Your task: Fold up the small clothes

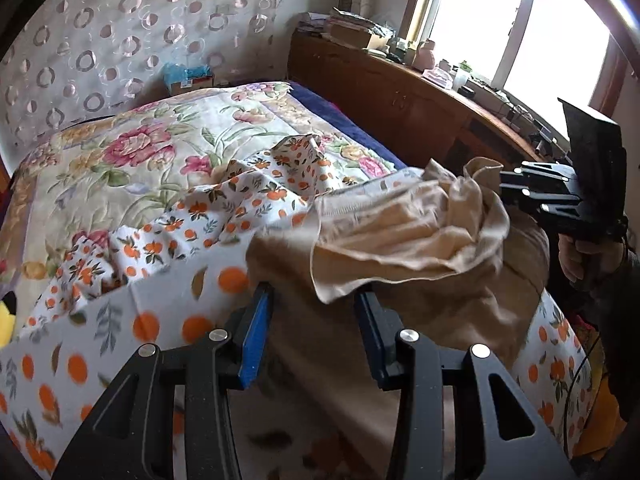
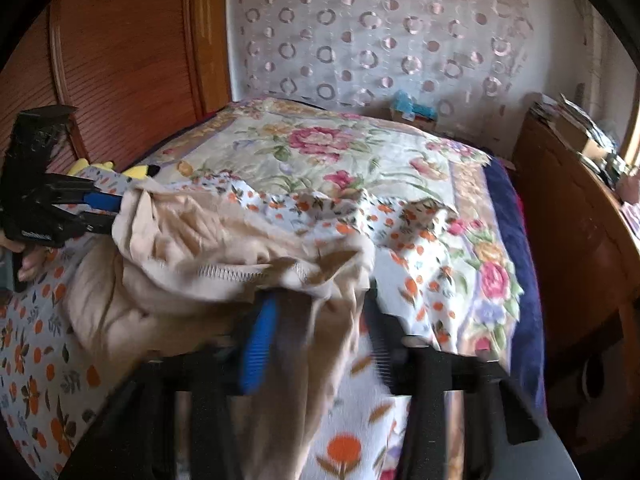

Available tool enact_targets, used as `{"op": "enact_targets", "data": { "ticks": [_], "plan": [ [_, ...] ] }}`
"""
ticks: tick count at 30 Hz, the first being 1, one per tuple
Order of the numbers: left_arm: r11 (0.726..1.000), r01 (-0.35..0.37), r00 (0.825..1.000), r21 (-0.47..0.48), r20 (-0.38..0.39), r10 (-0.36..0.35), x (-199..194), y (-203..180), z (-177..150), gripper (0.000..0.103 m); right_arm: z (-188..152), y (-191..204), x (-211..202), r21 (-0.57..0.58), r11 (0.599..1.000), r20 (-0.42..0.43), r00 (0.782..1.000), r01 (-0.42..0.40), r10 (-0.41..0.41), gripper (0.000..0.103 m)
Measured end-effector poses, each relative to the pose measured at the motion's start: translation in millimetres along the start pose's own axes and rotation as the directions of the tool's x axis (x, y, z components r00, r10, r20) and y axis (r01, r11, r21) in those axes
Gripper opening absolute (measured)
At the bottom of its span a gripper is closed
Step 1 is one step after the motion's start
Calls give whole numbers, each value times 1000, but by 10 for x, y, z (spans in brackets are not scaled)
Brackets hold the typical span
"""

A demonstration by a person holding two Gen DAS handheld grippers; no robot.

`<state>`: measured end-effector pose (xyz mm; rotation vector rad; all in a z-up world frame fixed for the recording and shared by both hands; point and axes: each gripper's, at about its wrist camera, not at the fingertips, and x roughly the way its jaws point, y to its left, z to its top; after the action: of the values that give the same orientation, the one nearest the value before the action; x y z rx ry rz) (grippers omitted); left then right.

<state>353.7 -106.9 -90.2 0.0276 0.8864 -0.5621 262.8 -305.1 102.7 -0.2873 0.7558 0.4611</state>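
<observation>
Bright window (image 1: 472, 12); circle-patterned wall (image 2: 380, 32); wooden cabinet (image 1: 384, 92).

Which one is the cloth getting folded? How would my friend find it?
Find the bed with the big flowered quilt. At its near end lies a white cloth with oranges printed on it, and on that sits the beige garment. It is the only plain, pattern-free cloth there.

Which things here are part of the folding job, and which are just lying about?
In the job:
- beige garment, bunched up
- left gripper
- right gripper
- orange-print cloth beneath the garment

Lying about:
- floral quilt
- yellow plush toy
- blue-topped box by the curtain
- cluttered wooden cabinet under the window
</observation>
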Motion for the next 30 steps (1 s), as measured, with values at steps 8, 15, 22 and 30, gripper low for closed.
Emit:
{"op": "enact_targets", "data": {
  "ticks": [8, 15, 22, 30],
  "plan": [
    [1000, -18, 1000, -24, 22, 18, 110, 164, 132, 4, 153, -412, -15, 143, 985, 111, 990, -98, 82, 2],
    [991, -86, 993, -106, 69, 93, 46, 343, 138, 3, -1, -590, 83, 270, 960, 27, 996, 74, -85, 2],
    [985, -111, 990, -133, 66, 121, -55, 404, 148, 22, -37, -430, -45, 242, 957, -7, 987, 157, -160, 35],
    [993, -78, 996, -85, 47, 82, -98, 270, -60, 57, -246, 16, -163, 210, 974, -5, 997, 80, -81, 75]
  ]
}}
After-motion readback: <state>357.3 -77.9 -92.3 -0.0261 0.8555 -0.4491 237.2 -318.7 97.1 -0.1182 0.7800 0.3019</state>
